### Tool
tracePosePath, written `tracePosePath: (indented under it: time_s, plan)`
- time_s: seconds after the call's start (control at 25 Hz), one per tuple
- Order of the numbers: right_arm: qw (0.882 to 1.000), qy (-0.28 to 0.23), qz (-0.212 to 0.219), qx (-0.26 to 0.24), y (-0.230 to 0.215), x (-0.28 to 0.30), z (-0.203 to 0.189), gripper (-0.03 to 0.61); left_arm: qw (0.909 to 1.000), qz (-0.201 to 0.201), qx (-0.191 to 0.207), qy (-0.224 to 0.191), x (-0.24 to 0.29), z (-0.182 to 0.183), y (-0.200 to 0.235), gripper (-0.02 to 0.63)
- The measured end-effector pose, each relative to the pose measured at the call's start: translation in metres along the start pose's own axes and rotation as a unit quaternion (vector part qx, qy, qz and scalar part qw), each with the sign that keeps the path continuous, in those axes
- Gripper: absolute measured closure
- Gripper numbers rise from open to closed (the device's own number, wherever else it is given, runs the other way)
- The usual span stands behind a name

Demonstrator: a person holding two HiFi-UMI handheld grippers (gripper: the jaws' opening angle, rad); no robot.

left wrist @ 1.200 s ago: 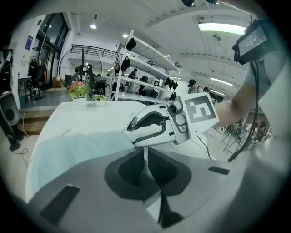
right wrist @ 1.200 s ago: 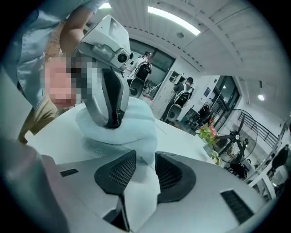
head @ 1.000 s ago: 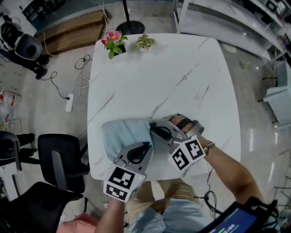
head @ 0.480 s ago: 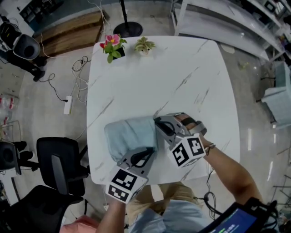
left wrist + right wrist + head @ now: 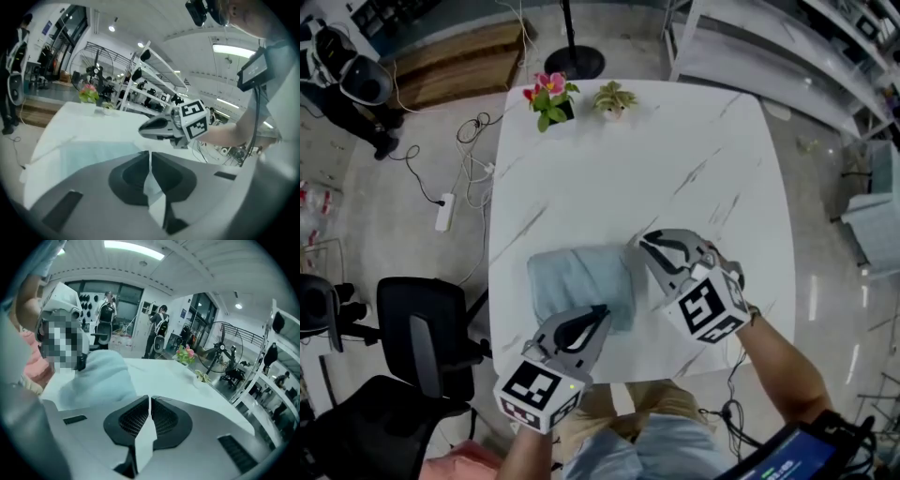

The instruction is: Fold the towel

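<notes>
The folded towel (image 5: pixel 579 286) lies flat on the worktop (image 5: pixel 675 150), near its front edge. Only the head view shows its full outline. The left gripper (image 5: pixel 149 154) view shows its fingers pressed together and empty. The right gripper (image 5: pixel 149 400) view shows its fingers opening, nothing between them, with the towel at their left.

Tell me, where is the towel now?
In the head view, the towel lies folded on the near left of the white table, just ahead of the left gripper.
</notes>
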State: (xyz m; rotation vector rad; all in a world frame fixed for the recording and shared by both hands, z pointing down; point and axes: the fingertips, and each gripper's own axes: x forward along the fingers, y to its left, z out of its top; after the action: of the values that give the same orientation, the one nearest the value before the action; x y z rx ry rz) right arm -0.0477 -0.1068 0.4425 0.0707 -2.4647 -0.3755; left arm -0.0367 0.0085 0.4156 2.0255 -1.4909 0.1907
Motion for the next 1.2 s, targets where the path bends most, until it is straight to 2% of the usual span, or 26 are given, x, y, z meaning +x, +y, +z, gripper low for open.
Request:
tracePosePath:
  time_s: [0.12,0.2,0.36,0.48,0.6,0.76,1.0,1.12,1.2]
  plan:
    - [0.999,-0.013,0.012,0.048,0.016,-0.002,0.027,0.545,0.9963,0.062,0.022,-0.055,-0.023,0.042,0.033,0.594]
    - [0.997,-0.017,0.009,0.076,0.027,0.006,0.039,0.552,0.9937,0.088,0.04,-0.056,-0.018,0.05,0.057,0.594]
    - [0.998,-0.003,0.01,0.069,0.046,0.027,0.04,0.558,0.9873,0.124,0.099,0.013,0.009,0.024,0.091,0.595]
    - [0.998,0.033,0.011,0.058,0.052,0.039,0.024,0.56,0.9807,0.146,0.117,0.057,0.008,0.0,0.107,0.601]
    - [0.996,0.056,0.015,0.062,0.054,0.044,0.008,0.56,0.9828,0.141,0.101,0.064,0.001,-0.016,0.113,0.604]
    - [0.996,0.057,0.019,0.067,0.055,0.046,0.002,0.56,0.985,0.13,0.095,0.061,-0.005,-0.023,0.116,0.604]
    - [0.996,0.042,0.023,0.071,0.052,0.042,0.01,0.56,0.9918,0.113,0.055,0.022,-0.016,-0.016,0.116,0.604]
    - [0.995,0.012,0.032,0.093,0.054,0.022,0.032,0.56,0.9906,0.118,0.069,-0.004,-0.035,0.007,0.1,0.604]
    - [0.994,0.004,0.05,0.099,0.066,0.012,0.041,0.56,0.9915,0.102,0.081,0.008,-0.037,0.005,0.082,0.604]
